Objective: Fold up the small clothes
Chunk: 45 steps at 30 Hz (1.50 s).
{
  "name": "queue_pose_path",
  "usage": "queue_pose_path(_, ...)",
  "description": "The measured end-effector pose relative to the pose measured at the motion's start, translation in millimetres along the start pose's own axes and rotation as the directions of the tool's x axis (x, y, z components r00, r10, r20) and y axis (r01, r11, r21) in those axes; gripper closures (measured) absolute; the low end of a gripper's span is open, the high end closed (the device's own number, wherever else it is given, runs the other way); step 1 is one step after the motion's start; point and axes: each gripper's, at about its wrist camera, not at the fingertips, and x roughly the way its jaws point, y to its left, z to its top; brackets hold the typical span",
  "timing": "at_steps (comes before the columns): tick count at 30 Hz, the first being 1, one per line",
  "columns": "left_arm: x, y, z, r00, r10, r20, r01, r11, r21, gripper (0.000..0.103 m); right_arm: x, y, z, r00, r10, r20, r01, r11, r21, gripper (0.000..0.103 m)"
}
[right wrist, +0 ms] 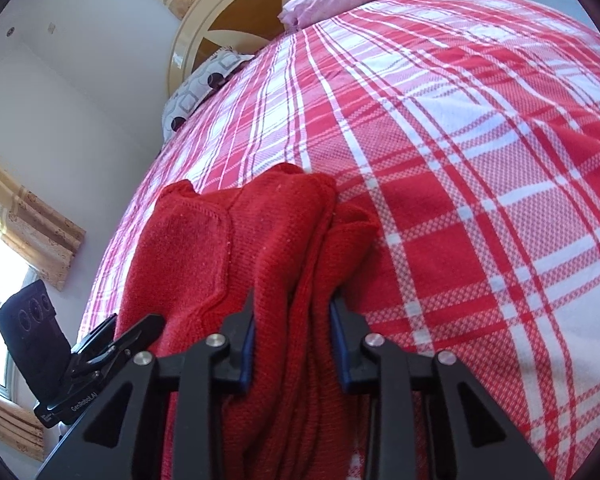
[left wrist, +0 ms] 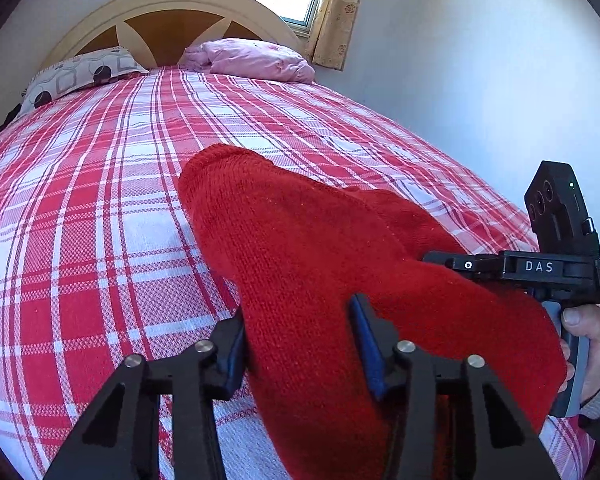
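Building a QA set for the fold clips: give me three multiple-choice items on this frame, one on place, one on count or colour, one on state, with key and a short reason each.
1. Where does the pink pillow lie?
A. at the headboard, on the window side
B. under the red garment
C. on the floor

2. What colour is the knit garment?
A. blue
B. red
C. grey

3. What is the state of the right gripper?
A. wide open above bare bedspread
B. closed on the garment
C. holding a pillow

Key:
1. A, the pillow rests against the headboard below the window, beside a patterned pillow.
2. B, the knit is plain red on the red and white plaid bedspread.
3. B, the right wrist view shows bunched red knit pinched between its blue pads; the left gripper also has the garment between its fingers.
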Motion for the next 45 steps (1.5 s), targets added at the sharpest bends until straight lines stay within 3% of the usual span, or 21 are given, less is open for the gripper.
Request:
queue_pose_path(6, -0.6, 3.2, 0.9, 1.0, 0.003, 0.006, -0.002, 1.0, -0.025, 0.065, 2.3, 11.9, 3.7, 0.997, -0.077, -0.002, 0.077, 0.997, -0.017, 0.071)
queue_pose_path(16, -17.6, -8.4, -0.1, 0.997, 0.036, 0.064, -0.038, 0.999, 0.023, 0.073, -6.5, 18.6, 1.2, 0.996, -0.087, 0.031, 0.088, 0.996, -0.035, 0.073)
queue_pose_path(26, -38.0, -10.4, -4.4, 0.996, 0.019, 0.082, -0.018, 1.0, -0.012, 0.075, -18.9, 28.4, -2.9, 0.996, -0.07, 0.049, 0.071, 0.997, -0.025, 0.074)
queue_pose_path(38, -127.2, -13.9, -30.7, 0.983, 0.042, 0.176, -0.03, 0.997, -0.071, 0.076, -55.3, 90.6, -29.2, 0.996, 0.007, 0.09, 0.001, 0.995, -0.095, 0.075)
queue_pose_path(45, -189.6, -6.3, -46.2, 0.975, 0.119, 0.189, -0.101, 0.99, -0.102, 0.076, -72.3, 137.1, -53.2, 0.992, 0.086, 0.091, -0.074, 0.988, -0.135, 0.075)
